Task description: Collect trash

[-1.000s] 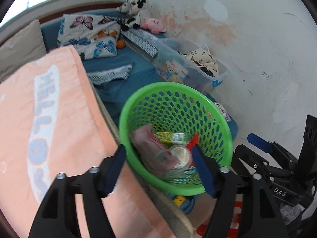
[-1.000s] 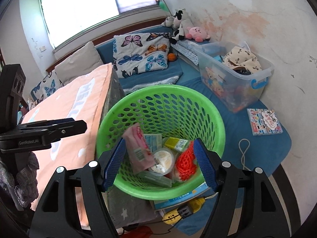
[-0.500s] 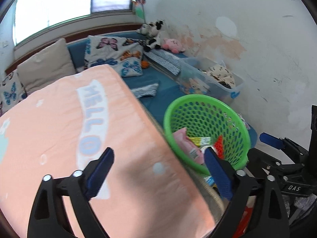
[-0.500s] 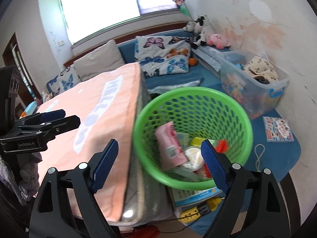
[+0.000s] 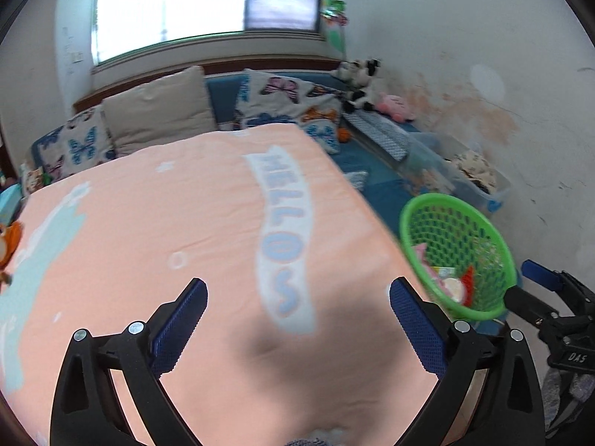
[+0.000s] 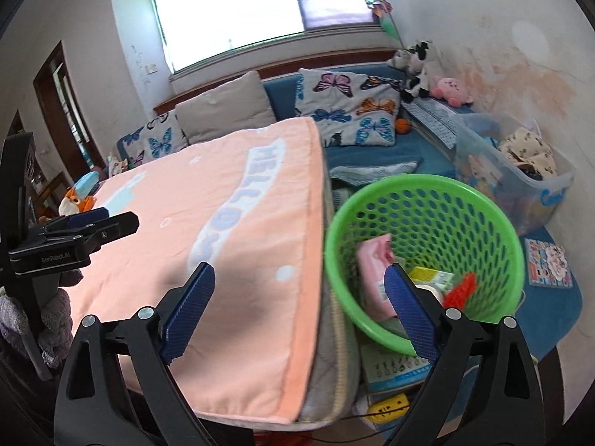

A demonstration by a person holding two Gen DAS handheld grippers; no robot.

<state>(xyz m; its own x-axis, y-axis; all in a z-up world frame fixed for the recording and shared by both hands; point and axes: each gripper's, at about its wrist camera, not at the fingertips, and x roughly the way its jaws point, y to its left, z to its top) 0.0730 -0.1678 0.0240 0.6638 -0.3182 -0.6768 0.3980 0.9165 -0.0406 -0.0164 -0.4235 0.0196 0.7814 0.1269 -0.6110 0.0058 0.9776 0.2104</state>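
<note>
Both tools hang over the peach "HELLO" blanket (image 5: 156,230), and nothing sits between their blue pads. The left tool (image 5: 297,319) has just been spreading its jaws and stands released above the blanket's middle. The right tool (image 6: 299,304), jaws also just widening, straddles the blanket's edge. The green basket (image 6: 479,200) stands beside the bed, holding a pink packet (image 6: 375,260), a yellow carton (image 6: 433,275) and a red scrap (image 6: 461,290).

We see a home bedroom: a peach blanket (image 6: 238,204) on the bed, butterfly pillows (image 6: 349,107), plush toys (image 6: 452,89).
</note>
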